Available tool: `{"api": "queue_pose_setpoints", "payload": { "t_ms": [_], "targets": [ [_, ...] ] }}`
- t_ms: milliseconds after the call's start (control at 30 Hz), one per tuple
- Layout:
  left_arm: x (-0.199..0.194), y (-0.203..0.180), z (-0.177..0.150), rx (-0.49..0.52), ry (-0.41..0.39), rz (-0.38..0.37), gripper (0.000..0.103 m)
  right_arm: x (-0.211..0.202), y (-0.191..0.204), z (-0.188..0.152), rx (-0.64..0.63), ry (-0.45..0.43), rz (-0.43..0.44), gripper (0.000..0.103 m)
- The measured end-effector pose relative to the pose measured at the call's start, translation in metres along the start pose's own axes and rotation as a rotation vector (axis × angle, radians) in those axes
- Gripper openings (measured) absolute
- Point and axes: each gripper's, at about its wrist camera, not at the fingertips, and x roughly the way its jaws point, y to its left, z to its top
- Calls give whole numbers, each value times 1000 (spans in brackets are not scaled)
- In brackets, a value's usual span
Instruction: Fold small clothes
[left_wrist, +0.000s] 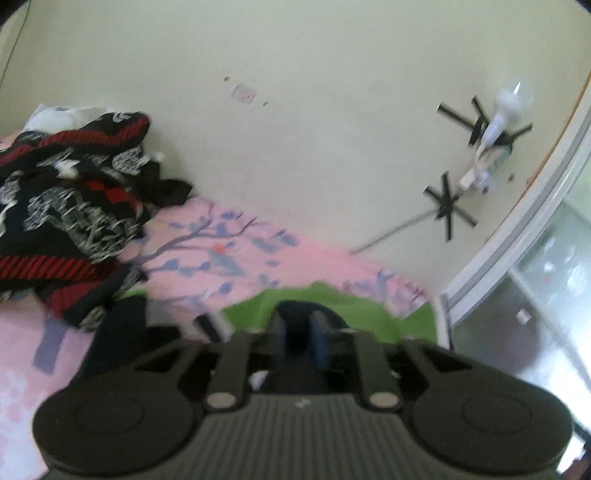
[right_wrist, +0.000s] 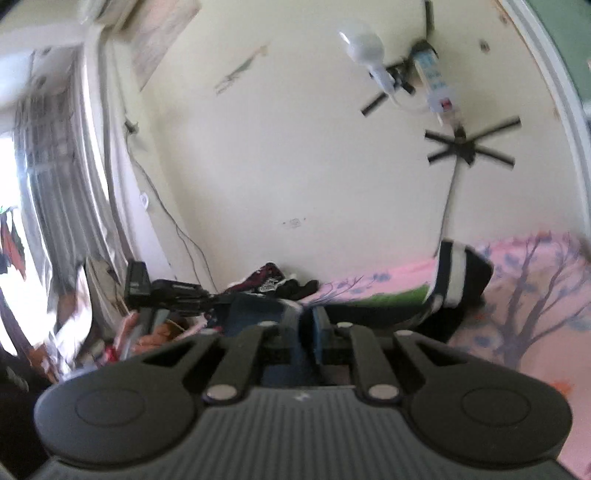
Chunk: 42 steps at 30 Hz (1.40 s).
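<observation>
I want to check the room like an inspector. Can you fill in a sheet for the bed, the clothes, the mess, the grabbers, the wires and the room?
Surface: pink bedsheet with a blue tree print.
Job's things: green garment in front of the left gripper; dark garment with white stripes beside the right gripper.
Clutter: heap of black, red and white clothes against the wall; jumbled things beside the bed.
Grippers: both sets of jaws partly apart; too blurred to tell whether cloth is held.
Cables: thin wire down the wall; power strip taped up.
Surroundings: cream wall, light bulb, bright window.
</observation>
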Motion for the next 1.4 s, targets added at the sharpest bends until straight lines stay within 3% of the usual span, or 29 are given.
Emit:
{"api": "queue_pose_setpoints", "payload": {
  "t_ms": [33,100,200,367,433,533,667,733,767,800,833,867,900,933,967,1033,1167,1233,1300,1400],
  "targets": [
    [0,3,-6,11,-1,24,51,-3,-9,2,23,-33,-51,62],
    [-2,14,-14,18,9,57,55,-3,-30,6,86,-71,-139,68],
    [1,34,-11,-23,45,70,55,25,-58,10,134,-27,-268,66],
    [1,39,19,-35,-9,91,55,101,-83,16,63,78,-367,68],
    [16,33,33,11,2,122,56,128,-90,20,37,104,-371,72],
    [67,24,48,92,84,179,57,170,-83,23,-3,126,-331,72],
    [141,17,55,158,230,199,66,218,-71,28,-95,152,-322,79],
    [171,5,54,206,275,168,78,232,-78,28,-107,157,-367,82],
    [181,-1,53,228,288,155,90,237,-84,28,-97,160,-392,83],
    [190,-7,51,253,295,146,93,240,-92,27,-83,161,-413,85],
    [201,-14,49,286,303,151,91,241,-99,26,-69,160,-428,87],
    [213,-18,45,317,323,168,66,241,-106,26,-55,158,-443,88],
    [226,-21,41,339,362,192,26,241,-114,26,-42,158,-453,88],
    [232,-26,38,366,347,226,23,242,-121,25,-25,163,-459,87],
    [235,-32,38,390,342,246,12,243,-129,24,-5,177,-457,87],
    [233,-36,46,402,305,283,9,246,-142,21,42,216,-448,70],
    [219,-17,91,302,93,403,9,229,-153,24,95,124,-471,69],
    [224,-1,104,212,93,418,10,220,-160,23,132,93,-495,71],
    [235,7,101,199,127,456,17,216,-168,17,163,104,-510,72],
    [237,10,84,198,166,485,20,215,-175,5,186,150,-519,72]
  ]
}}
